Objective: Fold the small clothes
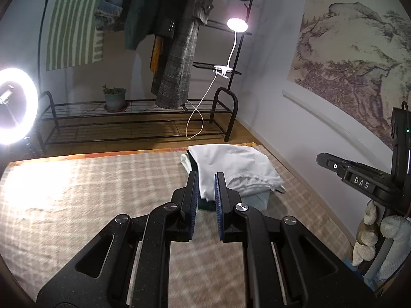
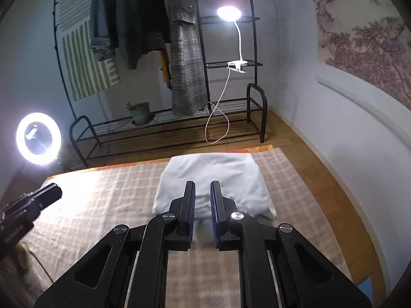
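Now both claws hang empty above a folded white garment on a checked blanket.

Seen from its own camera, the left claw (image 1: 206, 179) has its blue-padded fingers (image 1: 194, 192) parted by a narrow gap with nothing between them, aimed at the near edge of the white garment (image 1: 236, 164), which tops a small pile with darker cloth (image 1: 208, 204) showing underneath. The right claw (image 2: 203, 188) is likewise slightly apart and empty, over the near side of the same garment (image 2: 213, 172). That pile sits near the far right corner of the checked blanket (image 2: 108, 195). Beyond stand a black clothes rack (image 2: 167, 131) with hanging coats (image 2: 186, 59), a clip lamp (image 2: 228, 12) and a ring light (image 2: 38, 138).
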Demonstrator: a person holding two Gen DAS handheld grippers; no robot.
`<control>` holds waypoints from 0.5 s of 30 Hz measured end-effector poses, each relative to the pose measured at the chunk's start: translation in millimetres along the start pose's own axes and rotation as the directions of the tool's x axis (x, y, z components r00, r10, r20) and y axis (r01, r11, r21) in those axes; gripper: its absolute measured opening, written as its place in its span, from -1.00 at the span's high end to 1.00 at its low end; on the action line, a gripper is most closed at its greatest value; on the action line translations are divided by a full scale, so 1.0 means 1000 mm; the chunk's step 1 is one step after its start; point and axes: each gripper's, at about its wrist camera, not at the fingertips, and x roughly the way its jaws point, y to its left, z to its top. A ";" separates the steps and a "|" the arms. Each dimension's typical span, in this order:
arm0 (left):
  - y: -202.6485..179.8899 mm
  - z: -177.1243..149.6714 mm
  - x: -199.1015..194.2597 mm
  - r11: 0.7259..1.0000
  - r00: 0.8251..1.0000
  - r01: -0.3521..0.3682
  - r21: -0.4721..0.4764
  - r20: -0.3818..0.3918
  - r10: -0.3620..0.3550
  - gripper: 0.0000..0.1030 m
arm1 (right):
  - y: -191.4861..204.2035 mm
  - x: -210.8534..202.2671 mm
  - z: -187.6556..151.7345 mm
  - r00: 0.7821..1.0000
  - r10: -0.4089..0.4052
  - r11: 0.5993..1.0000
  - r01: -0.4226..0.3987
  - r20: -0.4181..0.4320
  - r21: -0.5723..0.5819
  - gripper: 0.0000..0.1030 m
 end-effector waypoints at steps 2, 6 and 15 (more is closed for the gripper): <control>0.001 -0.008 -0.022 1.000 1.000 -0.002 0.018 0.016 0.002 0.81 | 0.011 -0.017 -0.011 1.000 -0.004 1.000 0.004 0.006 -0.017 0.80; 0.003 -0.027 -0.057 0.999 0.999 -0.006 0.049 0.034 0.004 0.81 | 0.032 -0.045 -0.031 1.000 -0.001 0.999 0.002 0.015 -0.038 0.80; 0.010 -0.074 -0.100 0.995 1.000 -0.009 0.096 0.023 0.007 0.81 | 0.061 -0.078 -0.077 1.000 0.007 1.000 -0.007 0.020 0.001 0.80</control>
